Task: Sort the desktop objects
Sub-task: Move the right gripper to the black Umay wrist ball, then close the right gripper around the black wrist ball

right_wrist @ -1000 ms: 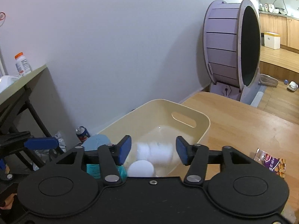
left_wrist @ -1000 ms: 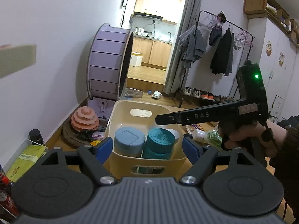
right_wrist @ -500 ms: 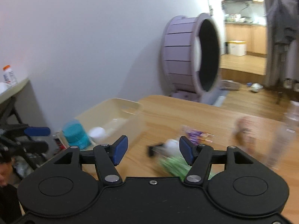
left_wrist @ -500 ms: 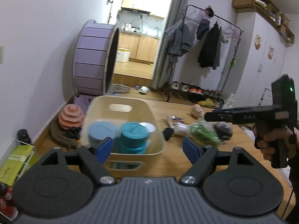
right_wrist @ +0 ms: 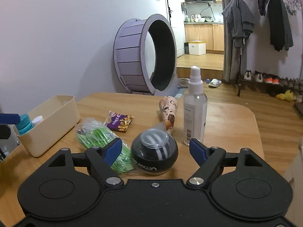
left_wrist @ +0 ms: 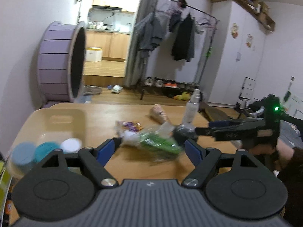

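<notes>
A black ball with a clear dome (right_wrist: 154, 152) rests on the wooden table (right_wrist: 227, 121), directly between the fingers of my open right gripper (right_wrist: 156, 150), which do not touch it. A green packet (right_wrist: 102, 138) lies at its left, a purple snack packet (right_wrist: 119, 122) and a paper cone (right_wrist: 168, 112) behind, and a clear spray bottle (right_wrist: 195, 107) stands to the right. The cream bin (right_wrist: 53, 121) at the left holds teal jars (right_wrist: 24, 123) and a white lid. My left gripper (left_wrist: 151, 149) hangs open over the green packet (left_wrist: 157, 141), nothing in it.
A purple wheel (right_wrist: 145, 56) stands on the floor behind the table by the wall. A clothes rack (left_wrist: 180, 37) and shoes are across the room. A hand (left_wrist: 269, 149) holds the right gripper at the table's right side. The table's far half is bare wood.
Both grippers swung right, away from the bin toward the loose objects. The right gripper now frames the black ball; a second ago it hung over the bin.
</notes>
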Demonstrator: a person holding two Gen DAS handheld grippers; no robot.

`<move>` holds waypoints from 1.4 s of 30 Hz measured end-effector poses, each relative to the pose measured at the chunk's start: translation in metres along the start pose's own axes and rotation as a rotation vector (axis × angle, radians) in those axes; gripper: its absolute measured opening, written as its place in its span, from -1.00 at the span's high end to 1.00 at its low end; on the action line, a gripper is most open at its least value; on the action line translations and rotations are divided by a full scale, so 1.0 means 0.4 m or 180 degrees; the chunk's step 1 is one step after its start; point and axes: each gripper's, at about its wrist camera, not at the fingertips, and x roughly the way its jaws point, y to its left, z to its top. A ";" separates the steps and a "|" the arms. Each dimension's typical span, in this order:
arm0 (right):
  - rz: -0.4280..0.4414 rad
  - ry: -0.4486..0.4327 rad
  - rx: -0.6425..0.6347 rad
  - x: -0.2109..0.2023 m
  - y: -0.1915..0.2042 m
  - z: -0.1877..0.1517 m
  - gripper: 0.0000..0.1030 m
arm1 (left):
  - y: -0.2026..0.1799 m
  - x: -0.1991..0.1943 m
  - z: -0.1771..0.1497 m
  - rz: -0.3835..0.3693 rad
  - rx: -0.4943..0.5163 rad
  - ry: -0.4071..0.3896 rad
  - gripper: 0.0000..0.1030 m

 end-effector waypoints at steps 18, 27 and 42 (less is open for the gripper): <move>0.0059 0.0072 -0.0097 0.066 -0.027 -0.037 -0.71 | -0.019 0.114 -0.046 -0.0245 -0.0008 0.0093 -0.57; 0.0181 0.0152 -0.0081 0.086 -0.026 -0.044 -0.37 | -0.032 0.116 -0.040 -0.0282 0.0009 0.0085 -0.57; 0.0012 0.0197 -0.0292 -0.047 0.000 -0.052 -0.33 | -0.028 0.100 -0.038 -0.0314 0.0020 0.0047 -0.57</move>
